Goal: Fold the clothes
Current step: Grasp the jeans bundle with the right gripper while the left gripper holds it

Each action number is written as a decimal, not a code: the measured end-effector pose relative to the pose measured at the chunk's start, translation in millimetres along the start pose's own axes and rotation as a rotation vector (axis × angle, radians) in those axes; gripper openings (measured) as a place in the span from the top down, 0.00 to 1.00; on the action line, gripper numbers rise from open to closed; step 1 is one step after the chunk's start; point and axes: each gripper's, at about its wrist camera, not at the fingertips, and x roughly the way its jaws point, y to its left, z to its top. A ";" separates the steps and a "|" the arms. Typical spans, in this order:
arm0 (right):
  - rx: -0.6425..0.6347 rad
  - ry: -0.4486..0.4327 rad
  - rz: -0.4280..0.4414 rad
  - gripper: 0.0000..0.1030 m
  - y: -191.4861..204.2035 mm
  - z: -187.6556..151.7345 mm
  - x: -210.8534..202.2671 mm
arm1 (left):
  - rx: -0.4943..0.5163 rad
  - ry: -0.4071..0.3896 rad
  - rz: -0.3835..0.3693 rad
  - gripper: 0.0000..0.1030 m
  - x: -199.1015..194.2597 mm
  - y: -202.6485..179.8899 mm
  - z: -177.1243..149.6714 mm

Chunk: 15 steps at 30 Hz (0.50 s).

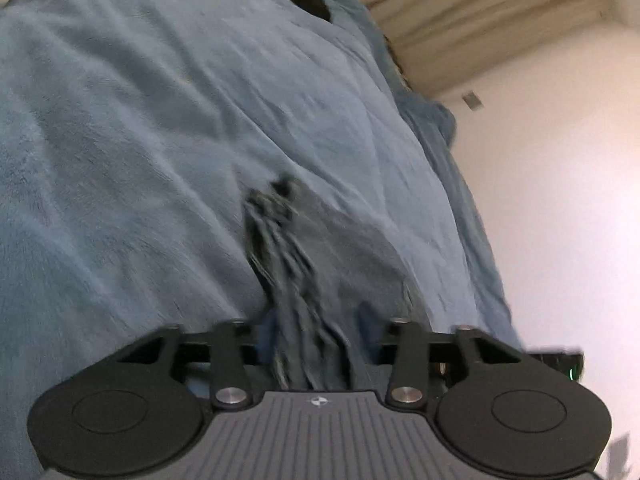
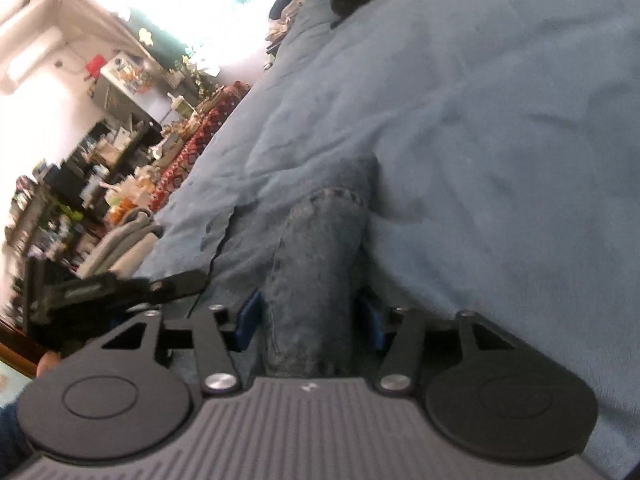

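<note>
Left gripper (image 1: 316, 336): half-open around bunched jeans (image 1: 296, 264) | right gripper (image 2: 310, 320): half-open astride hem | jeans near on blue blanket (image 2: 480, 120) | advice: pinch both layers evenly before lifting.

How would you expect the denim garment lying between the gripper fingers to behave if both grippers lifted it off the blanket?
The denim garment would probably droop: it already bunches into folds. Its thick seams suggest some weight. The fuzzy blue blanket would likely drag on it rather than let it slide.
</note>
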 end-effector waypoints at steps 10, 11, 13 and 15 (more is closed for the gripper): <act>-0.168 -0.047 -0.075 0.76 57.7 -0.7 -23.4 | 0.077 -0.068 0.072 0.79 -28.5 -35.7 -14.1; -0.180 -0.057 -0.070 0.76 66.9 3.0 -33.8 | 0.092 -0.084 0.067 0.79 -38.3 -41.7 -11.3; -0.205 -0.077 -0.060 0.76 90.4 9.7 -44.9 | 0.102 -0.120 0.052 0.79 -59.1 -49.0 -0.9; -0.219 -0.098 -0.038 0.76 118.0 16.5 -51.9 | 0.107 -0.166 0.049 0.79 -88.3 -57.8 8.0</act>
